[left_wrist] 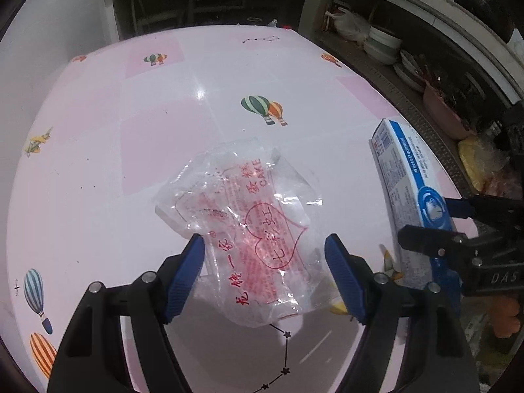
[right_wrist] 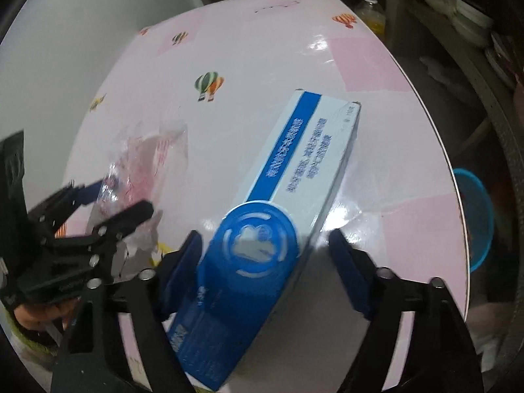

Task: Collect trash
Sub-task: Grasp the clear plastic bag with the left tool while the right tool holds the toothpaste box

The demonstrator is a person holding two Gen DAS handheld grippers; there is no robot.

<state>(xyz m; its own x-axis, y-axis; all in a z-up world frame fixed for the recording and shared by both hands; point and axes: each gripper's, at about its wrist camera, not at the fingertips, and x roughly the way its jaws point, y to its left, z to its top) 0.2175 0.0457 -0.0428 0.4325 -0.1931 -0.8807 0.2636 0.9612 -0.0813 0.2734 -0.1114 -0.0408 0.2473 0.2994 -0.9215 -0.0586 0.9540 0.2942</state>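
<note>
A clear plastic cake wrapper with red print lies on the pink table. My left gripper is open, its blue fingers on either side of the wrapper's near part. A long blue-and-white box lies on the table at the right. My right gripper is open around the box's near end; the left pad looks close to or touching it, the right pad is apart. The box and right gripper show at the right of the left wrist view. The wrapper and left gripper show at the left of the right wrist view.
The table's right edge drops off to a blue basin on the floor. Shelves with bowls and a pink tub stand to the right. A bottle stands beyond the far edge.
</note>
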